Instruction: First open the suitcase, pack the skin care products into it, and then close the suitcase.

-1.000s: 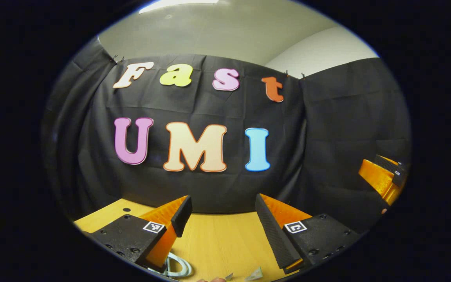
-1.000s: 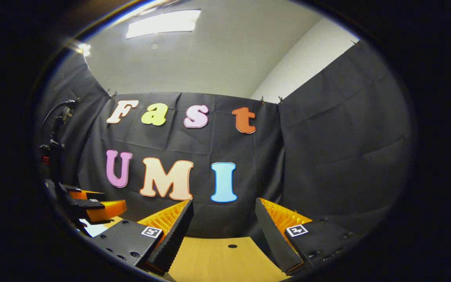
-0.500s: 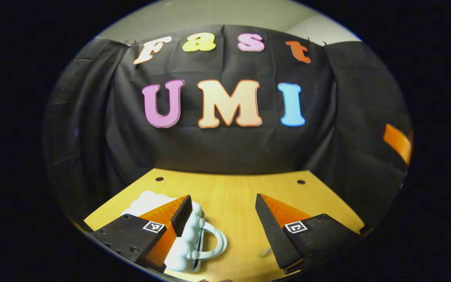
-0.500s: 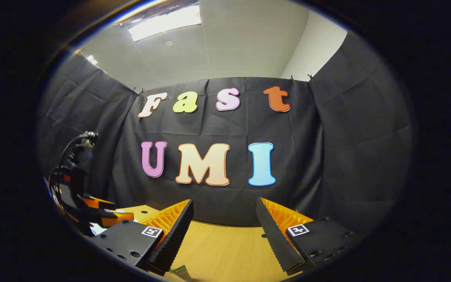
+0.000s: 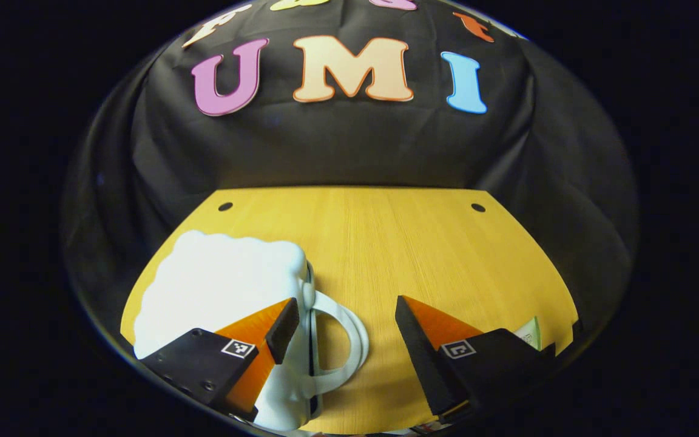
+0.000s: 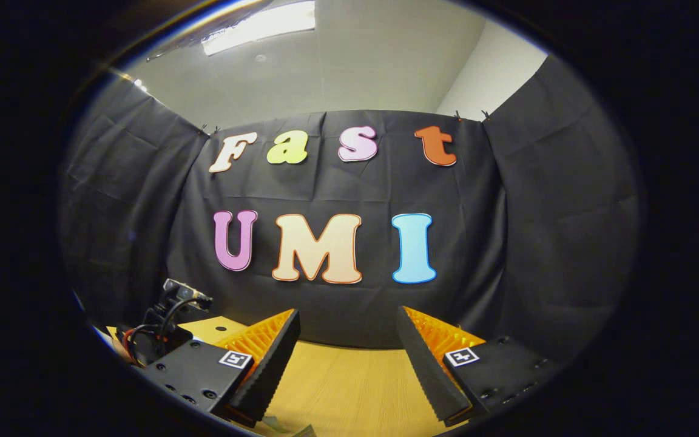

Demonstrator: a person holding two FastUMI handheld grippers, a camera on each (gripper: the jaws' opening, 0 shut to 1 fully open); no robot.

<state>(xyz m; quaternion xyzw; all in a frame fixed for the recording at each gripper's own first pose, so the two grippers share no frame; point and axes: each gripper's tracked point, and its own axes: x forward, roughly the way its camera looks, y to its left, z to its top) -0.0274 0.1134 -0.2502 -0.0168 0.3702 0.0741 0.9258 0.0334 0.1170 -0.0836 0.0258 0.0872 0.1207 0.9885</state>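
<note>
A small white suitcase with a bumpy shell lies closed on the wooden table at the left of the left gripper view, its looped handle pointing right. My left gripper hangs open just above it, one finger over the case's near edge, the handle between the fingers. A pale green-edged packet peeks out behind the right finger. My right gripper is open above the table with nothing between its fingers. The left gripper's body and cables show low at the left of the right gripper view.
Two small holes mark the table's far edge, which meets the black cloth wall. The tabletop to the right of the suitcase is bare wood. A ceiling light glows overhead.
The left gripper has tipped downward and come in over the table, so the suitcase now shows large under it. The right gripper has barely shifted.
</note>
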